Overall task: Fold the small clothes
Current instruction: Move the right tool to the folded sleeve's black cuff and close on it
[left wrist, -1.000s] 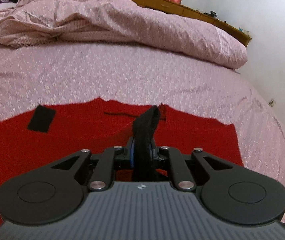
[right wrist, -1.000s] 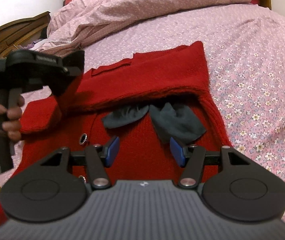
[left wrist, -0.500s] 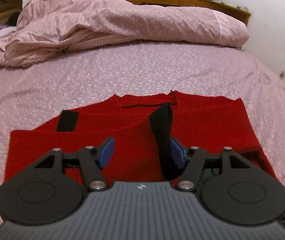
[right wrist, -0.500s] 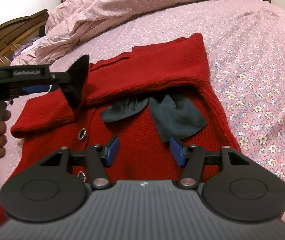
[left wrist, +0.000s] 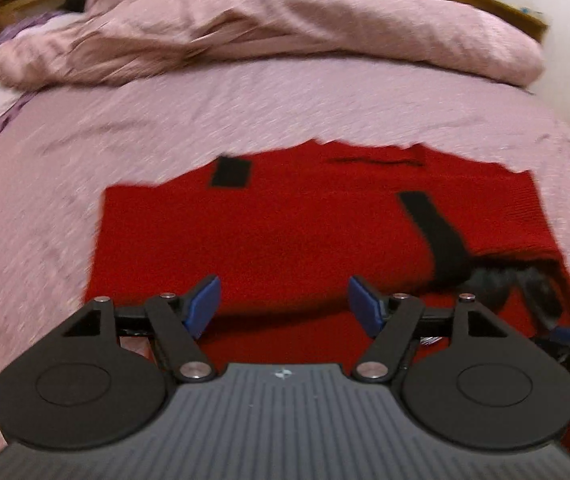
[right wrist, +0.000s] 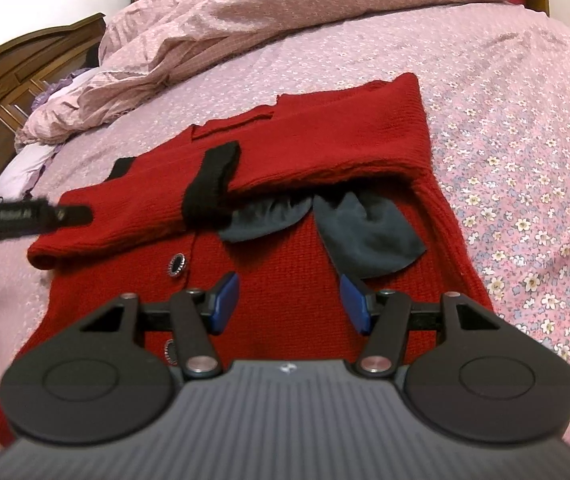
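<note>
I find the red cardigan (right wrist: 285, 264) spread on the bed (right wrist: 525, 128), both sleeves folded across its chest; its long axis runs from my grippers toward the duvet (right wrist: 285, 20). My left gripper (left wrist: 285, 308) has just been opening and now stands released with nothing between its blue pads (left wrist: 205, 304); the black cuff (left wrist: 437, 232) lies beyond it, to the right. My right gripper (right wrist: 289, 302) hangs spread and empty over the lower front (the dark grey bow (right wrist: 325, 224) lies just ahead of it); in my judgement both are near the hem, right for lifting it toward the collar.
</note>
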